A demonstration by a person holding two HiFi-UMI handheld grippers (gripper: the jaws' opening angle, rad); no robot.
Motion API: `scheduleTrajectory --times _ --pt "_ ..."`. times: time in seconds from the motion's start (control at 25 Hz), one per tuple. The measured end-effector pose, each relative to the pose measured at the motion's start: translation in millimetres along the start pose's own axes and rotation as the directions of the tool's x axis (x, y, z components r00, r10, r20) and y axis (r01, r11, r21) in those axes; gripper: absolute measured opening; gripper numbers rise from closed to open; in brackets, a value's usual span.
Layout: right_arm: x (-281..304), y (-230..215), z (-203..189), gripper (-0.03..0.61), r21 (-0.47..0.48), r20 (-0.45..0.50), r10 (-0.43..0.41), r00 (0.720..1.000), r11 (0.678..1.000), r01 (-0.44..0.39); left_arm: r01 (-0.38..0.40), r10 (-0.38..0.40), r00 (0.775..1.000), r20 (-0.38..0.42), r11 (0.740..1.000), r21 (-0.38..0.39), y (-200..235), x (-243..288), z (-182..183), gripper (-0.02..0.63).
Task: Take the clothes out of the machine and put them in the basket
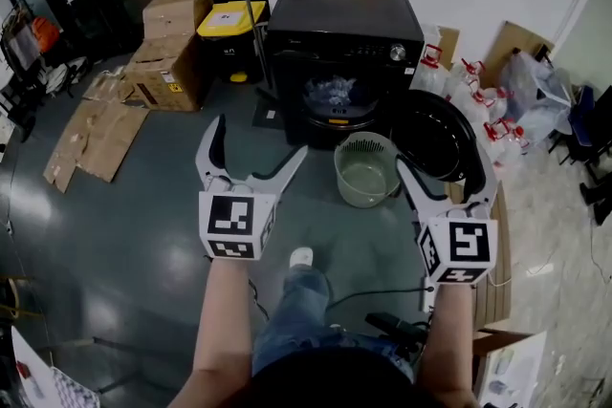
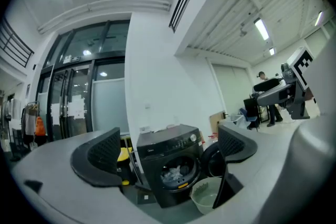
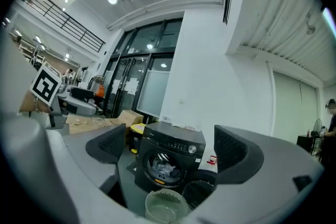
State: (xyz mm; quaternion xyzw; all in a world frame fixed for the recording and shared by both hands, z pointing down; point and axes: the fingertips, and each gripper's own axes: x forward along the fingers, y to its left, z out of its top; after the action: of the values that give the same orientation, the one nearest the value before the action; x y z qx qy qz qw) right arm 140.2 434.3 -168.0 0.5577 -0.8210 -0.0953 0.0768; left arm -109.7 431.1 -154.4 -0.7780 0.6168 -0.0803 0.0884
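Note:
A black front-loading washing machine (image 1: 344, 38) stands ahead against the white wall, its round door (image 1: 435, 134) swung open to the right. Light crumpled clothes (image 1: 333, 93) lie in the drum. A pale green round basket (image 1: 366, 169) sits on the floor just in front, between drum and door. My left gripper (image 1: 258, 140) and right gripper (image 1: 445, 162) are held level, short of the machine, both open with nothing between the jaws. The left gripper view frames the machine (image 2: 170, 162), clothes (image 2: 173, 172) and basket (image 2: 206, 198); the right gripper view shows the machine (image 3: 170, 155) and basket (image 3: 164, 206).
Cardboard boxes (image 1: 177, 43) and flattened cardboard (image 1: 91, 134) lie to the left, with a yellow-lidded bin (image 1: 229, 19) beside the machine. Water jugs (image 1: 473, 86) and plastic bags (image 1: 531, 96) crowd the right wall. The person's shoe (image 1: 301, 256) is on the grey floor.

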Motion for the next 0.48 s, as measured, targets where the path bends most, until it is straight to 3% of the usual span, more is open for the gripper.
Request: scheduleTrajectory --times 0.28,0.48 --pt "113 22 -3 0.502 0.001 -0.048 0.036 0.998 0.999 -0.036 0.040 -0.040 0.999 -0.021 0.999 0.005 68 92 -28 0.563" --pt "190 35 -3 0.502 0.027 -0.075 0.015 0.997 1.000 -0.013 0.066 -0.067 0.997 -0.044 0.998 -0.013 121 150 -51 0.563"
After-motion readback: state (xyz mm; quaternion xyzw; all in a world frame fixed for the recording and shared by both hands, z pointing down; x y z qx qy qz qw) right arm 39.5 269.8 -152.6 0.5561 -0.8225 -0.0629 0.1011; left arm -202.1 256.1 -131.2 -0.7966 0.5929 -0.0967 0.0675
